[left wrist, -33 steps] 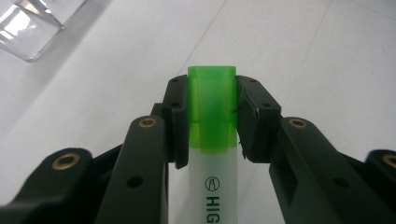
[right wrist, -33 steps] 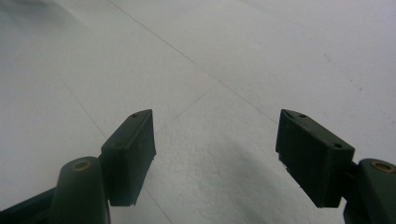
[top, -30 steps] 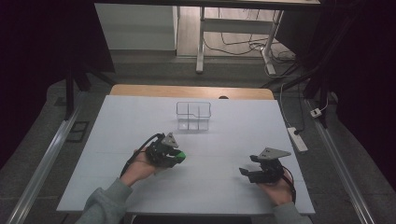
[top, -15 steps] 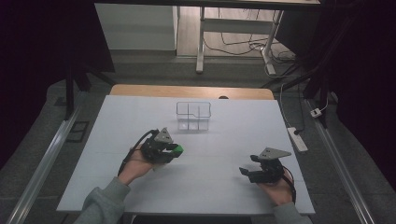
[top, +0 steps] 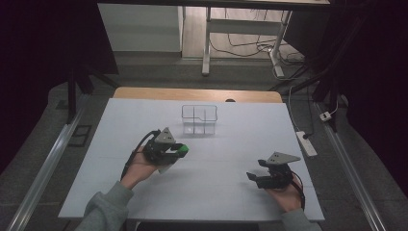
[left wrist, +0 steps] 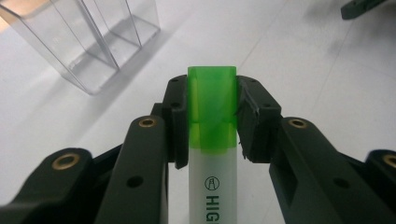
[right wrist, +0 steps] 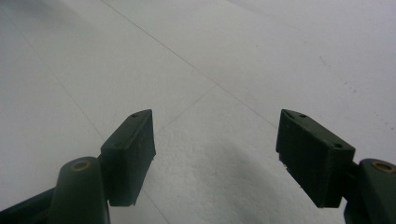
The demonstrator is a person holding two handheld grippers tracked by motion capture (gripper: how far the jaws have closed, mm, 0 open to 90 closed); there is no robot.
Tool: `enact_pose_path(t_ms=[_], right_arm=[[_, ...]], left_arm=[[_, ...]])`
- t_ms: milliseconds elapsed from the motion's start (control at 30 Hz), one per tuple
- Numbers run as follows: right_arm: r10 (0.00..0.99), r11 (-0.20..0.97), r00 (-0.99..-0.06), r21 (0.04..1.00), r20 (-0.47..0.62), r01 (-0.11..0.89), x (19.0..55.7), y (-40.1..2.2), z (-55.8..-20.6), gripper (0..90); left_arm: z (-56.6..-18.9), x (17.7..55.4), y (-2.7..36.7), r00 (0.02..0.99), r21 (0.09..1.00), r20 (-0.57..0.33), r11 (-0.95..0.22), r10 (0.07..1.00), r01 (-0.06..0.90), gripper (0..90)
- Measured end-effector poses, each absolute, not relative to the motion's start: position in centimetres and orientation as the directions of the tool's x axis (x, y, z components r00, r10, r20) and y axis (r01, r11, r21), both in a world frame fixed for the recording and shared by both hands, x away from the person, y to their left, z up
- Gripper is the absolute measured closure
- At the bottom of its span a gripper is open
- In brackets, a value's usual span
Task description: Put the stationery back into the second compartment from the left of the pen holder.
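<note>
A highlighter (left wrist: 212, 140) with a white barrel and a green cap (top: 183, 150) is clamped between the jaws of my left gripper (left wrist: 211, 112), which is shut on it just below the cap. In the high view that gripper (top: 177, 150) hovers left of the table's middle, a short way in front of a clear plastic divided organizer (top: 199, 118). The organizer (left wrist: 88, 42) stands upper left in the left gripper view, its compartments holding nothing. My right gripper (top: 255, 174) rests near the front right of the table; its jaws (right wrist: 217, 158) stand wide apart with bare table between them.
The white tabletop (top: 231, 144) stretches between the two hands. A wooden strip (top: 144, 93) borders its far edge. A power strip (top: 306, 143) lies off the table's right side, and desk legs and cables stand on the floor beyond.
My left hand has carried the highlighter a little toward the far side, closer to the organizer. The right hand has kept still.
</note>
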State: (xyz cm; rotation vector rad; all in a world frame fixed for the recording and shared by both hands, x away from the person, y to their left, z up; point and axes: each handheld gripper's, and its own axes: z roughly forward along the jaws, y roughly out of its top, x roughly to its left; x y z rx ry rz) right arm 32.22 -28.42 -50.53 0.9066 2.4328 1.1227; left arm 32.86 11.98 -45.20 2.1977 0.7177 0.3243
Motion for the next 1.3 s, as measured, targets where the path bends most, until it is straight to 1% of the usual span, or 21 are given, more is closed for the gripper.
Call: enact_pose_path(t_ms=[133,300,600,833,1067,1167,1300], right_arm=[[0.659,0.487,-0.752,0.769,-0.014,0.413,32.2,-28.4,-50.5,28.4],[0.66,0.488,-0.751,0.769,-0.014,0.414,32.2,-28.5,-50.5,28.3],[0.661,0.486,-0.75,0.771,-0.017,0.411,32.2,-28.5,-50.5,28.3],[0.664,0.483,-0.748,0.772,-0.015,0.413,32.2,-28.5,-50.5,28.3],[0.664,0.481,-0.748,0.773,-0.013,0.414,32.2,-28.5,-50.5,28.1],[0.662,0.484,-0.749,0.772,-0.014,0.413,32.2,-28.6,-50.4,28.0],[0.662,0.482,-0.749,0.773,-0.014,0.412,32.1,-28.6,-50.4,28.0]], left_arm=[[-44.6,33.2,11.9,0.808,0.778,-0.019,-0.499,0.588,0.382,66.3],[-43.9,33.7,11.1,0.81,0.797,0.006,-0.492,0.586,0.35,66.3],[-42.4,34.8,10.4,0.806,0.824,0.008,-0.462,0.591,0.33,66.3],[-41.9,35.3,10.5,0.798,0.845,-0.005,-0.424,0.602,0.326,66.3],[-41.7,36.1,10.6,0.787,0.849,-0.003,-0.414,0.617,0.328,66.3],[-41.5,36.5,10.6,0.79,0.858,-0.018,-0.396,0.613,0.326,66.3],[-41.4,36.8,10.4,0.788,0.86,-0.009,-0.397,0.616,0.321,66.3]])
